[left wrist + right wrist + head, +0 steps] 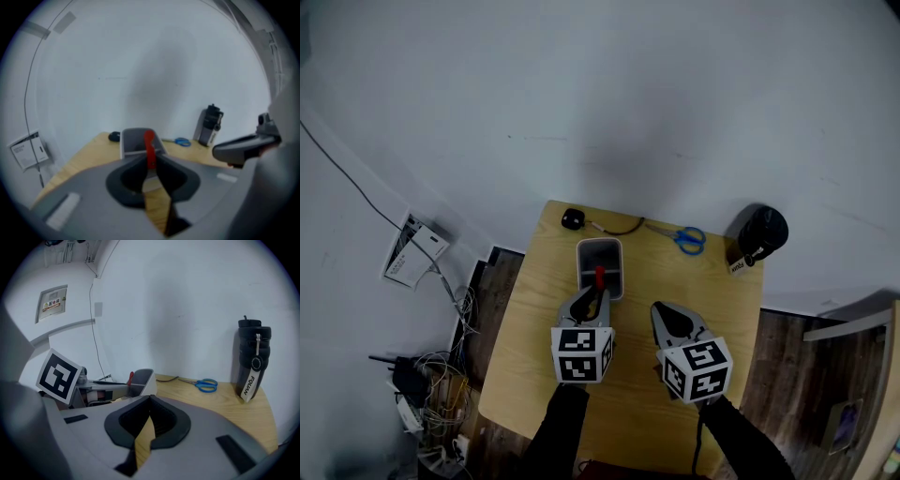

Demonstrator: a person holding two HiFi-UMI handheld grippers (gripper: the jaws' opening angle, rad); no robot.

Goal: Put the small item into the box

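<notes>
over one grey box (612, 251), left gripper (598, 293) pinches one red item (600, 277); right gripper (657, 308) clenched, empty.

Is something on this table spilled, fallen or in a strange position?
Nothing is spilled or fallen. Only the black bottle stands very near the table corner, where a knock might topple it. The scissors lie flat; the grey box sits upright. The left gripper holds the red item.

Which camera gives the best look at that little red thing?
The left gripper view: the red item stands large and central, pinched at the jaw tips before the box. The head view shows only a small red streak over the box; the right gripper view, a sliver beside it.
</notes>
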